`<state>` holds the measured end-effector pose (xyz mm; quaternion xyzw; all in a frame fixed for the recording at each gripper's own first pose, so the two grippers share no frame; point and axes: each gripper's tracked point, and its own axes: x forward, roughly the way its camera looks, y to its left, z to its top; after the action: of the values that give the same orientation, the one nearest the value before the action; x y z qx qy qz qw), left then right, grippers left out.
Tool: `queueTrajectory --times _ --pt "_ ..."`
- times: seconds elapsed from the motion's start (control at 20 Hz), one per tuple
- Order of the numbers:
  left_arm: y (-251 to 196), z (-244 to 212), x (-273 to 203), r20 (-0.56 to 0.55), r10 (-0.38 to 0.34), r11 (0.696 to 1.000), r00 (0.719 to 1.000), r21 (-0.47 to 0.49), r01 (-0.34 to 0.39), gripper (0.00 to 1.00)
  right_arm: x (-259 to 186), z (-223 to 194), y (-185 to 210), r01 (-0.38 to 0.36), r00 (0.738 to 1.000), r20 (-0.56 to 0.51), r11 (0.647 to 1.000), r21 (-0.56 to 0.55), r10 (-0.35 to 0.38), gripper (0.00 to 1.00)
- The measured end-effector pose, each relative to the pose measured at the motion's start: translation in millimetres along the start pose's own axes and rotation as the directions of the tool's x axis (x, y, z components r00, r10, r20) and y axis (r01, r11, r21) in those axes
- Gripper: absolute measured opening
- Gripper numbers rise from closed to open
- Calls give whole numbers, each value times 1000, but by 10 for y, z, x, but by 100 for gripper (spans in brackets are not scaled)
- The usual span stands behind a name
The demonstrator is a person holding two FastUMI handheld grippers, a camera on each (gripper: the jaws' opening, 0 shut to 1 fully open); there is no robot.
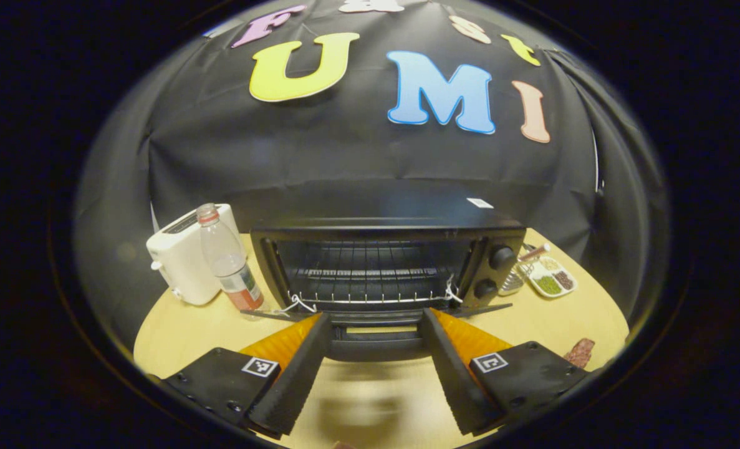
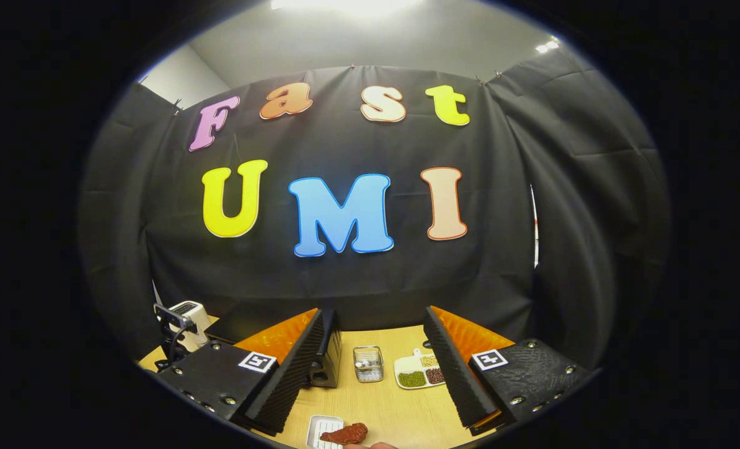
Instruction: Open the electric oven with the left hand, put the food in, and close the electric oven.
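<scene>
Left gripper view: the left gripper [image 1: 374,368] has its fingers spread wide apart with nothing between them. Straight ahead, in the gap between the fingertips, the handle edge of the let-down oven door [image 1: 376,342] shows, close to the tips; whether it touches them cannot be told. Beyond the door the electric oven [image 1: 382,262] stands open on the wooden table [image 1: 176,330], its wire rack [image 1: 370,277] bare and its two knobs [image 1: 500,257] on the right side of its front. Left of the oven stand a plastic bottle [image 1: 227,259] and, just behind it, a white toaster [image 1: 179,259]. Right of the oven lies a divided dish of beans [image 1: 552,277]. A reddish piece of food [image 1: 580,352] lies on the table near the right finger, well apart from the oven.

In the right gripper view, the right gripper [image 2: 377,368] also has its fingers wide apart and empty. Below and between them, near the bottom edge, the food [image 2: 348,433] rests partly on a small white tray [image 2: 318,427]. Farther off between the fingers sit a small metal basket [image 2: 368,363] and the bean dish [image 2: 421,370], side by side. The oven's side [image 2: 327,349] shows just past the left finger.
</scene>
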<state>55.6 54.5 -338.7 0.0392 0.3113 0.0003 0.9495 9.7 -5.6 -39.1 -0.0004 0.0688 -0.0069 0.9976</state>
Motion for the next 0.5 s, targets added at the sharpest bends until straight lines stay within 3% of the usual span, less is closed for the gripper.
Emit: queueTrajectory --times 0.1,0.4,0.5 --pt "-2 -141 -35 0 -2 999 1000 35 2 100 -31 -19 47 -11 1000 -3 1000 -20 11 99" --pt "-49 -705 -75 -94 -18 999 995 38 21 100 -120 -61 169 -39 999 -12 999 -26 39 98" --pt "33 -702 -125 -105 -15 1000 994 24 17 100 -140 -79 196 -47 999 -18 999 -20 46 98"
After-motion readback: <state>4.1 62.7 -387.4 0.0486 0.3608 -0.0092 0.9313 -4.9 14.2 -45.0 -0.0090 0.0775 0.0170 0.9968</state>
